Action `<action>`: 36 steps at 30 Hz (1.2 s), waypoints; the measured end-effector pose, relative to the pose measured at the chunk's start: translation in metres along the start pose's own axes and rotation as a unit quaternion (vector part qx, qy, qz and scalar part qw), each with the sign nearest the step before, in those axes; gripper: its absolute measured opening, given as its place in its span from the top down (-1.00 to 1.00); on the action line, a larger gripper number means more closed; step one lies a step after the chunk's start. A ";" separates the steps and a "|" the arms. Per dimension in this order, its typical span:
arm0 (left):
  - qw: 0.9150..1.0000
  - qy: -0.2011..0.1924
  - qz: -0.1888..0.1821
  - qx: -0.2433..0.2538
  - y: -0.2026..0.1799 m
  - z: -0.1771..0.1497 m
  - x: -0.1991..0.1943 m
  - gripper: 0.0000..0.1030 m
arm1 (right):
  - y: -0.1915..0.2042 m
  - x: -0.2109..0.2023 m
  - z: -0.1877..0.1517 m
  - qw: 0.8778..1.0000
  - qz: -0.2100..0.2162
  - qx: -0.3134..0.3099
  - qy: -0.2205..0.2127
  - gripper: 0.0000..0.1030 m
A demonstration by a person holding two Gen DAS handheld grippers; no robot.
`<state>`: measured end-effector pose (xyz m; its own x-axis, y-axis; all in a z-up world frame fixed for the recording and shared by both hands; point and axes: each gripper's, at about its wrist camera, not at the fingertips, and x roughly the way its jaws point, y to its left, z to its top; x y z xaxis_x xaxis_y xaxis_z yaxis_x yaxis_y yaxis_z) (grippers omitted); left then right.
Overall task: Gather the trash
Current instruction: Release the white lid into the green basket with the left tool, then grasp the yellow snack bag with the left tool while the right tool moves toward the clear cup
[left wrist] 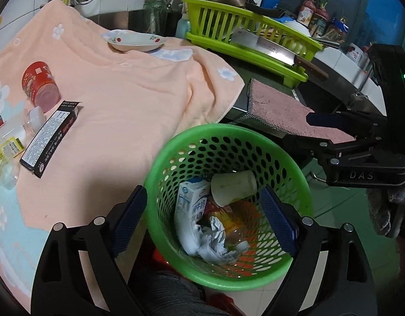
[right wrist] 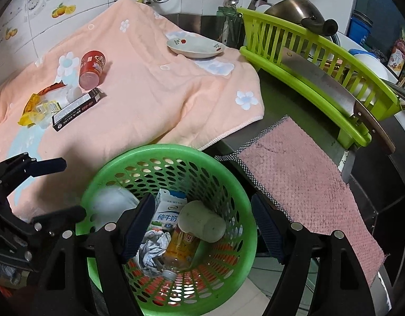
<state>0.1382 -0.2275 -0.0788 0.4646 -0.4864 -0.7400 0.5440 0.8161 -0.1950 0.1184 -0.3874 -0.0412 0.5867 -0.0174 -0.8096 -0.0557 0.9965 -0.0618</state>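
Right up close, both tongs spread wide and holding nothing, left gripper [left wrist: 203, 220] and right gripper [right wrist: 202, 226] above the green basket [right wrist: 236, 184], with a milk carton [right wrist: 166, 212], a white cup [right wrist: 202, 221] and crumpled paper [right wrist: 152, 247] down inside. Farther out on the peach towel [left wrist: 123, 100], more trash to get: a black box [left wrist: 48, 138], a red cup [left wrist: 39, 84] and a yellow wrapper [right wrist: 31, 110]. Easy to snag the loose towel while grabbing and roll the red cup away, or bump the plate [right wrist: 195, 46] at the far end.

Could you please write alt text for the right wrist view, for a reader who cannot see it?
An open right hand-held gripper hovers over a green basket holding a milk carton, cup, bottle and crumpled paper. More trash lies on the peach towel.
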 end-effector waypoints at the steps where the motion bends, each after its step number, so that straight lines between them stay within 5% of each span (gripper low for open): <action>1: 1.000 -0.001 0.000 -0.002 0.002 -0.001 -0.002 -0.68 | 0.001 0.000 0.000 1.000 0.002 0.000 0.000 -0.42; 16: 0.994 -0.050 0.086 -0.041 0.076 -0.006 -0.066 -0.68 | 0.044 0.004 0.018 0.999 0.035 -0.020 -0.008 -0.43; 25: 0.976 -0.084 0.176 -0.099 0.159 -0.002 -0.114 -0.65 | 0.079 0.006 0.036 0.997 0.057 -0.043 -0.015 -0.43; 30: 0.965 -0.082 0.223 -0.110 0.207 -0.006 -0.128 -0.65 | 0.097 0.011 0.047 0.996 0.069 -0.056 -0.013 -0.43; 36: 0.963 -0.053 0.242 -0.107 0.250 -0.013 -0.121 -0.65 | 0.123 0.017 0.059 0.994 0.084 -0.075 -0.013 -0.43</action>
<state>0.2090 0.0397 -0.0463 0.7021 -0.0526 -0.7101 0.0953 0.9952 0.0205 0.1694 -0.2606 -0.0281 0.5796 0.1518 -0.8006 -0.2738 0.9617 -0.0158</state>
